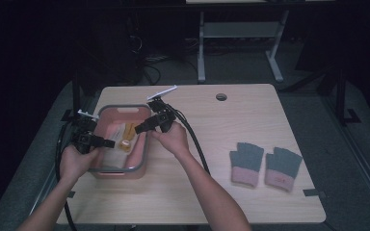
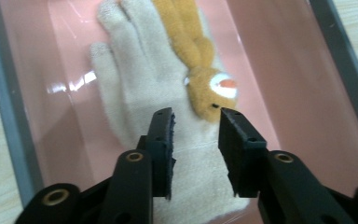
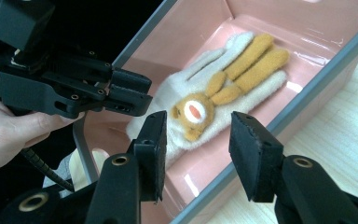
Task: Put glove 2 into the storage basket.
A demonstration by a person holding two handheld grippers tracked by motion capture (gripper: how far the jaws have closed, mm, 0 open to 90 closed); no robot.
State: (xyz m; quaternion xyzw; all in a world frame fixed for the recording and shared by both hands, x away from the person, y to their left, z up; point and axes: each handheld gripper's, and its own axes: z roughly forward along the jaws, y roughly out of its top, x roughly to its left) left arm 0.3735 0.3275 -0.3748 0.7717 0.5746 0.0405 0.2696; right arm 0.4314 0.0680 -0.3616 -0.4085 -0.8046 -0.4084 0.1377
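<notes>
On a light wooden table (image 1: 231, 192) stands a pink plastic bin with a grey rim (image 1: 143, 144), near the left side of the table. Inside the bin lies a cream-coloured knitted glove with an orange plush rabbit face and long ears sewn on it (image 3: 223, 88). The glove lies flat on the bottom of the bin, and in the left gripper view (image 2: 168, 88) its fingers point away from the camera.

The left gripper (image 2: 196, 135) is held by the person's left hand (image 1: 76, 161) at the left edge of the bin. Its two black jaws stand apart, and they are just above the cuff part of the glove, near the rabbit face. I cannot tell if they touch the glove.

The right gripper (image 3: 198, 144) is held by the right hand (image 1: 172, 139) at the right side of the bin, and it points down into the bin. Its jaws are also spread wide and hold nothing. In the right gripper view the rabbit face shows between them, but lower, in the bin.

Well apart from the bin, on the right part of the table, lie two grey fingerless knitted gloves with pink cuffs (image 1: 265, 166), side by side.
</notes>
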